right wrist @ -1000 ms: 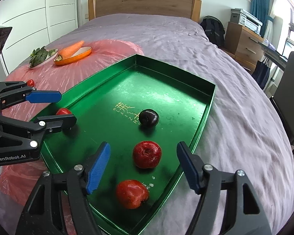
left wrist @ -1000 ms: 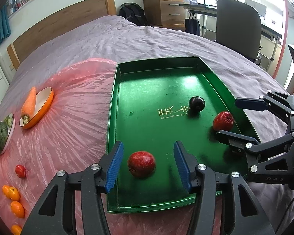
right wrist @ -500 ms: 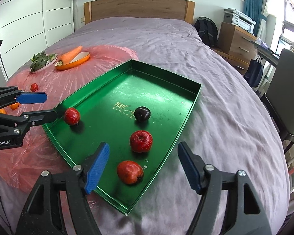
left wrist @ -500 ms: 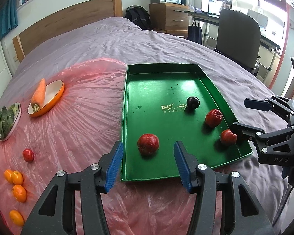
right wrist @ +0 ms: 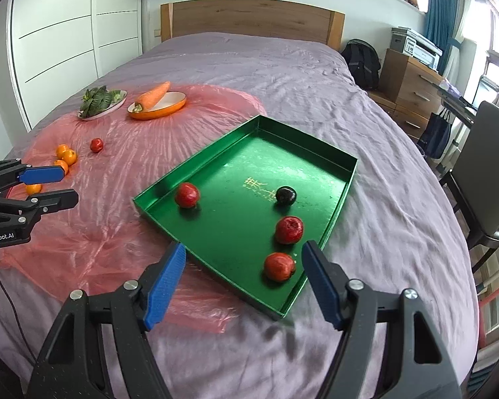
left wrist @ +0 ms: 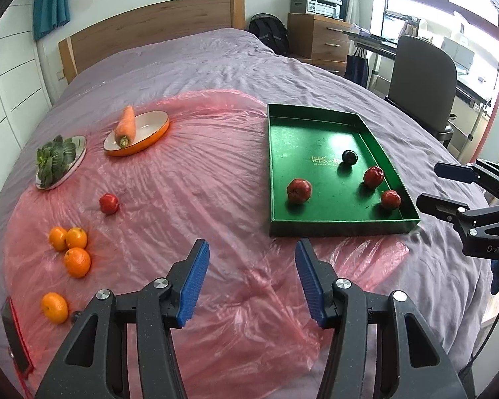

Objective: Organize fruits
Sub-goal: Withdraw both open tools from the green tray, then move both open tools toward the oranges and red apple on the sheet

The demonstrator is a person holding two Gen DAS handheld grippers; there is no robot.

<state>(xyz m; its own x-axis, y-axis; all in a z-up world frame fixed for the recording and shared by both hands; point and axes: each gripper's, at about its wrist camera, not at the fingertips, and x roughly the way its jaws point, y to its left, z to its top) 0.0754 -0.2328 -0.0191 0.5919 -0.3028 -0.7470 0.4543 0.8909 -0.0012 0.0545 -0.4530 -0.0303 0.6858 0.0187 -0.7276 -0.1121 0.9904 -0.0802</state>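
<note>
From my left wrist camera, the left gripper (left wrist: 252,277) is spread and empty over the pink sheet (left wrist: 183,179), with four oranges (left wrist: 77,261) and a red fruit (left wrist: 109,203) loose on it (they could roll on slippery plastic). From the right, the right gripper (right wrist: 242,286) hangs spread and empty above the tray (right wrist: 196,166) holding four fruits (right wrist: 289,229); its raised wall could snag a low approach.

Glossy green tray (left wrist: 335,224); crinkly pink plastic sheet (left wrist: 189,183).

green tray (left wrist: 335,224) w/ 3 red apples (left wrist: 298,191) + dark plum (left wrist: 349,157), lone red fruit (left wrist: 109,203) & 4 oranges (left wrist: 77,262) on pink sheet (left wrist: 189,199)
</note>
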